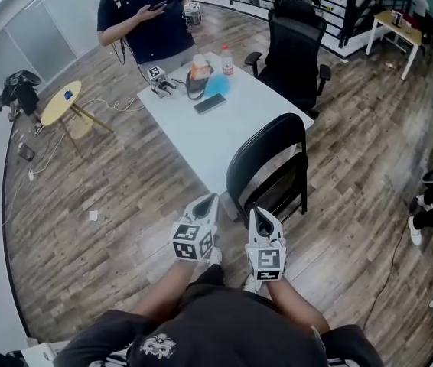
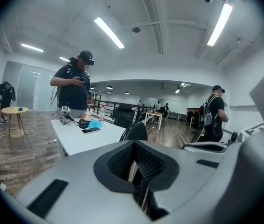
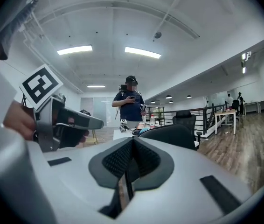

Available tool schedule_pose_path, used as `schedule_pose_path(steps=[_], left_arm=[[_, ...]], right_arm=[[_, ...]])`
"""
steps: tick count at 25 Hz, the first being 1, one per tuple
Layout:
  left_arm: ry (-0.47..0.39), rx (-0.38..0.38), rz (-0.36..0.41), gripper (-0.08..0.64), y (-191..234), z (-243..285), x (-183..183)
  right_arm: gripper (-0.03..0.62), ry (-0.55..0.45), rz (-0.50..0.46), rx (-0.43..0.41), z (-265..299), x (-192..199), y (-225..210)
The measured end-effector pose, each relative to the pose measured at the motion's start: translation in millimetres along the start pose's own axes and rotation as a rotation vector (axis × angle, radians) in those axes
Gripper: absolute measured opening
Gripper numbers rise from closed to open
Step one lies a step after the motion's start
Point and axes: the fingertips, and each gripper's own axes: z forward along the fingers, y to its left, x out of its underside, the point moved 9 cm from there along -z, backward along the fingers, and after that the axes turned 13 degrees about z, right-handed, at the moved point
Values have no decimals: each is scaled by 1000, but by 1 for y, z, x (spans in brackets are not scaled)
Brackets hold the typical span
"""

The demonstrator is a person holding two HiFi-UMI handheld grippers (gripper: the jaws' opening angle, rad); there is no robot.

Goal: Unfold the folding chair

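A black folding chair (image 1: 267,163) stands upright on the wood floor at the near corner of the white table (image 1: 201,140), its curved back towards me. My left gripper (image 1: 212,199) and right gripper (image 1: 254,212) hover side by side just short of the chair, both shut with nothing between their jaws. The chair's back shows beyond the shut jaws as a dark curve in the left gripper view (image 2: 134,132) and in the right gripper view (image 3: 169,135). The right gripper view also catches my left gripper (image 3: 59,121), held in a hand.
A person (image 1: 146,14) stands at the table's far end looking at a phone. The table holds a bottle (image 1: 227,60), a phone (image 1: 209,103) and a bag (image 1: 200,77). A black office chair (image 1: 297,48) stands right of the table, and a small round yellow table (image 1: 62,102) stands at left.
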Motion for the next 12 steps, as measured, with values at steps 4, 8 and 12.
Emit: schedule_pose_path(steps=[4,8,12], left_arm=[[26,32,14,5,14,37,-1],[33,66,39,5,38,81,-6],[0,157,26,5,56,126,-10]], right_arm=[[15,25,5,49,22,6,-15],[15,50,-4,89,56,11,-20],[14,83,-1,156,91,14,-32]])
